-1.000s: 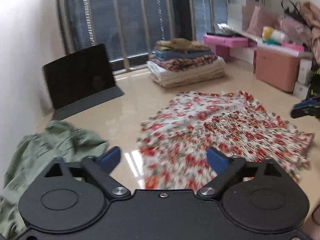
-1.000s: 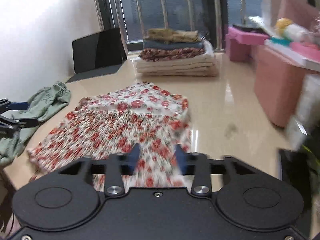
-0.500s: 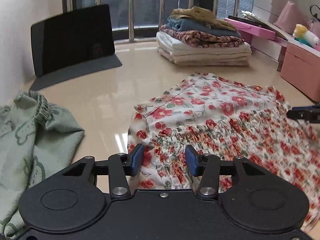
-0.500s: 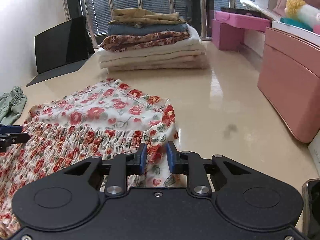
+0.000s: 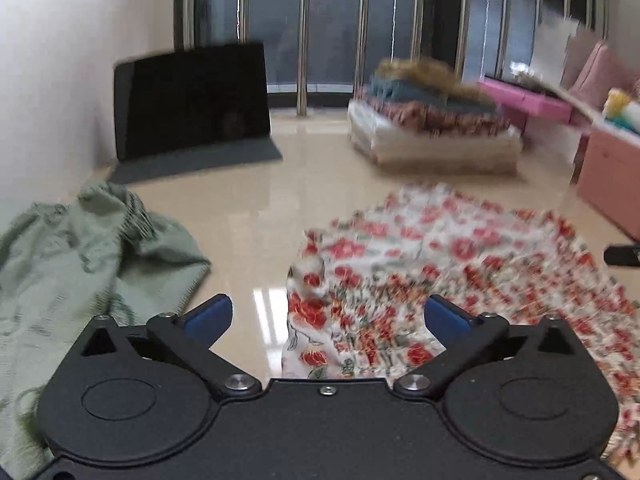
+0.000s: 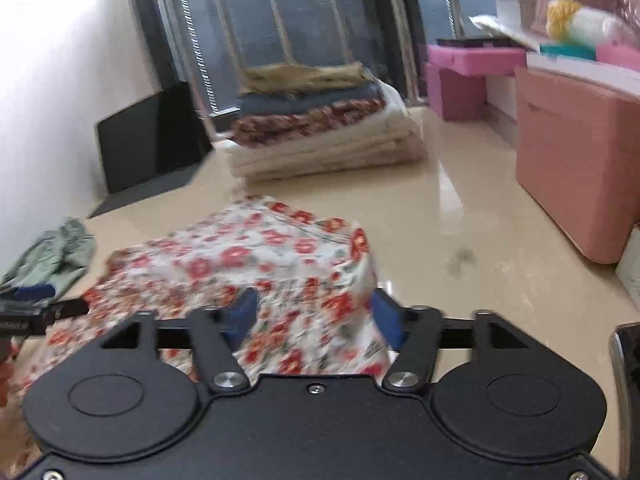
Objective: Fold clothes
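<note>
Lying spread across the glossy beige desk (image 5: 256, 208), the floral garment (image 5: 440, 264) is thin white cloth printed with red flowers, gathered into fine smocked ridges along its near part. In the left view it fills the 3 o'clock side; its near left corner sits between the blue pads of the left tool (image 5: 326, 316), whose jaws are opening wide and press on nothing. At 9 o'clock a crumpled sage-green garment (image 5: 80, 264) with an elastic ruffled hem lies well apart from the floral one. At 12 o'clock a flat stack of folded clothes (image 6: 320, 128) rests by the barred window, with a dark tablet (image 5: 192, 100) propped on its stand beside the wall. The right tool (image 6: 316, 312) tilts downward, jaws opening, with the garment's right edge between the pads, released. Pink boxes (image 6: 576, 176) stand at 2 o'clock.
</note>
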Demonstrator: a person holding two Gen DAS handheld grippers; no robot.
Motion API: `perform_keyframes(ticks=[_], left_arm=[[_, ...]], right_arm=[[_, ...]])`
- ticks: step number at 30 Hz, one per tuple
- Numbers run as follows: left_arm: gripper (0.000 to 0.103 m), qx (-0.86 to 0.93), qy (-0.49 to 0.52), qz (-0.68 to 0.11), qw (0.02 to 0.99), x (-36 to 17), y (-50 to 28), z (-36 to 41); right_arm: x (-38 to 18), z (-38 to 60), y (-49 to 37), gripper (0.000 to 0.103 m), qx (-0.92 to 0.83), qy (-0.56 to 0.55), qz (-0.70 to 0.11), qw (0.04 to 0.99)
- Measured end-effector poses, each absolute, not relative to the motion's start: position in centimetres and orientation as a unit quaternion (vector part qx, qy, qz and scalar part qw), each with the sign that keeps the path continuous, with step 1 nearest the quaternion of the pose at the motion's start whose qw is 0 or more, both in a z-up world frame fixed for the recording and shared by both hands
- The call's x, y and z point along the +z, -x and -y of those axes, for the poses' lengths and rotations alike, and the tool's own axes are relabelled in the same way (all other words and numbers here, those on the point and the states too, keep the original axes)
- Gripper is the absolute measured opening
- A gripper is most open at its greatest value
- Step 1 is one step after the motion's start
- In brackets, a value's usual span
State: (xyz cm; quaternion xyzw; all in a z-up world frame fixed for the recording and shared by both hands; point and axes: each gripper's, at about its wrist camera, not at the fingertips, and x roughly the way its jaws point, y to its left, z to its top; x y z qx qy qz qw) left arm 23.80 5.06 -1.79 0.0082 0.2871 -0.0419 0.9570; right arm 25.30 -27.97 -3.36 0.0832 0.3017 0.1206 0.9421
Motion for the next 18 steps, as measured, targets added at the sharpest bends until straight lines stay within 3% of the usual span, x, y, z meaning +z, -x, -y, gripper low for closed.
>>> perform_keyframes(ticks=[1, 6, 18], left_arm=[[0.103, -0.042, -0.007, -0.284, 0.958, -1.4, -23.3, -5.0], [0.103, -0.056, 0.015, -0.268, 0.962, -0.3, -20.1, -5.3], [0.103, -0.066, 0.019, -0.283, 0.957, -2.7, -9.0, -6.5]], right_arm=[[-3.0, 27.9, -24.5, 0.091, 0.127, -0.080, -0.298, 0.943], [-2.4, 27.7, -20.0, 0.101, 0.145, -0.063, -0.289, 0.944], [-4.0, 27.0, -9.8, 0.102, 0.126, -0.081, -0.287, 0.946]])
